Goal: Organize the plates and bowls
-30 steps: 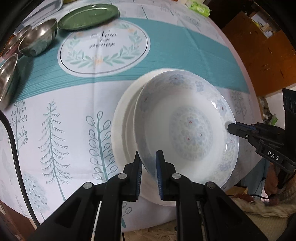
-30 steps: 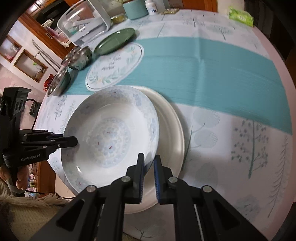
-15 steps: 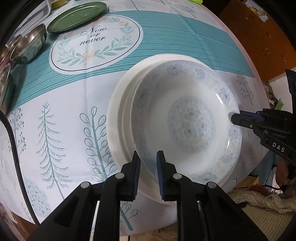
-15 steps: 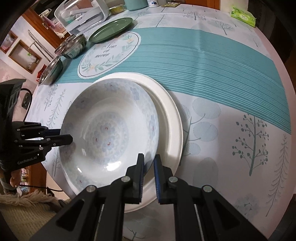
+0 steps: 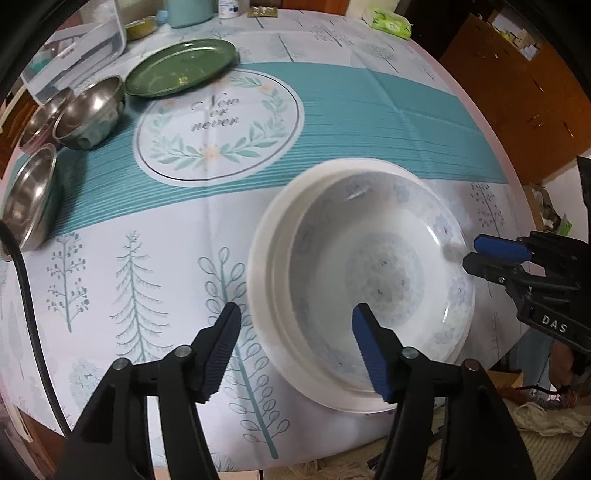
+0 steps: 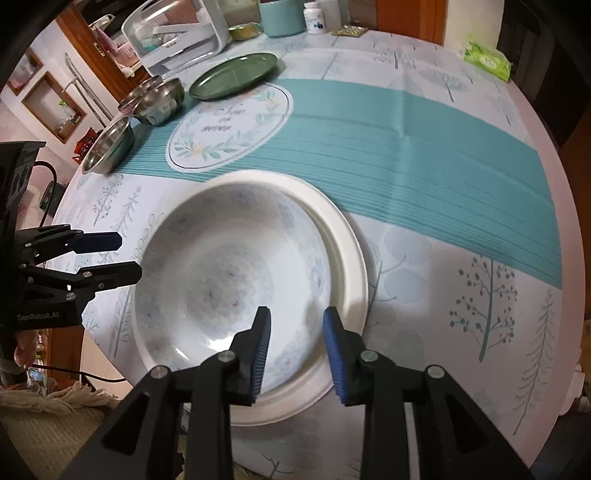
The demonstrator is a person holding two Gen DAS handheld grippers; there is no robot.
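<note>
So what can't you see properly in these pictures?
- Plain white plate: mostly covered by the blue-flowered white bowl, both views.
- Bowl's flower pattern: blurred, both views.
- Third round steel bowl: half hidden behind another, left view.
- White bottle: label too small, right view.

We see a round desk (image 6: 517,206) under a white cloth printed with trees and crossed by a teal stripe. Past its far edge stands a wooden cabinet (image 5: 524,85). On the other side, wooden shelving (image 6: 55,107) lines a pale wall, and a shaggy cream rug (image 6: 55,417) covers the floor.
</note>
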